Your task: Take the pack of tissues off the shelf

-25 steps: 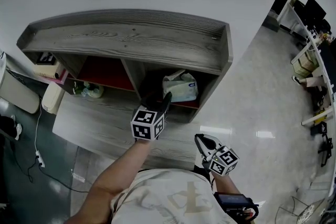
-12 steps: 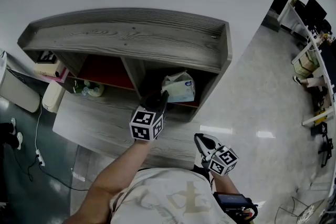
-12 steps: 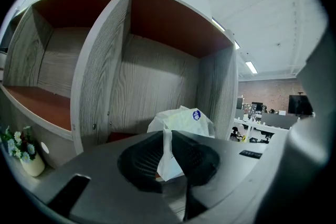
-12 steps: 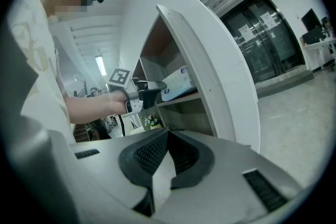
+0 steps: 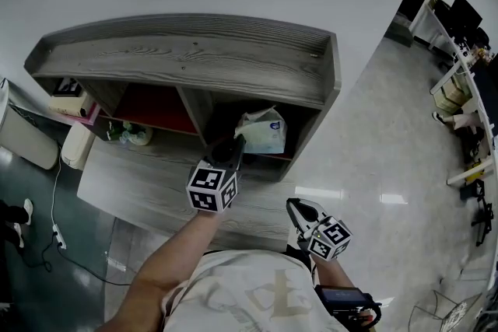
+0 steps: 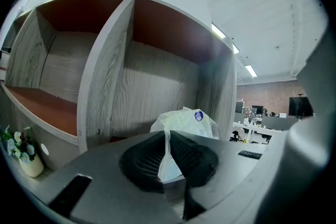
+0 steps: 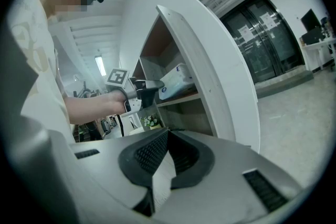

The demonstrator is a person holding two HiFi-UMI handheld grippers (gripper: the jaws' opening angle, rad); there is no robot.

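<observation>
The pack of tissues (image 5: 263, 132) sits in the right-hand compartment of the grey wooden shelf (image 5: 187, 58), close to the open front and tipped up on one side rather than lying flat. The left tool (image 5: 233, 151) is straight in front of it, reaching into the mouth of that compartment. Its jaws are closing, and the left gripper view shows a thin fold of the pack's white wrapper running up between the black pads, which already pinch it. The bulk of the pack lies just beyond the tips, dead ahead along the tool's own line, with its long axis seeming to run across the opening, though the tilt makes that hard to tell. The right tool (image 5: 298, 207) hangs low beside the person's body, well apart from the shelf, its jaws pressed together on nothing. The left hand is clearly the nearer one and the one doing the work. The divider stands to the left of the pack and the shelf's side wall to its right, so a straight pull back toward the person, over the tabletop (image 5: 140, 183) in front, looks like the clear way out. Only a wrapper fold is held, so the pack may swing or slip.
</observation>
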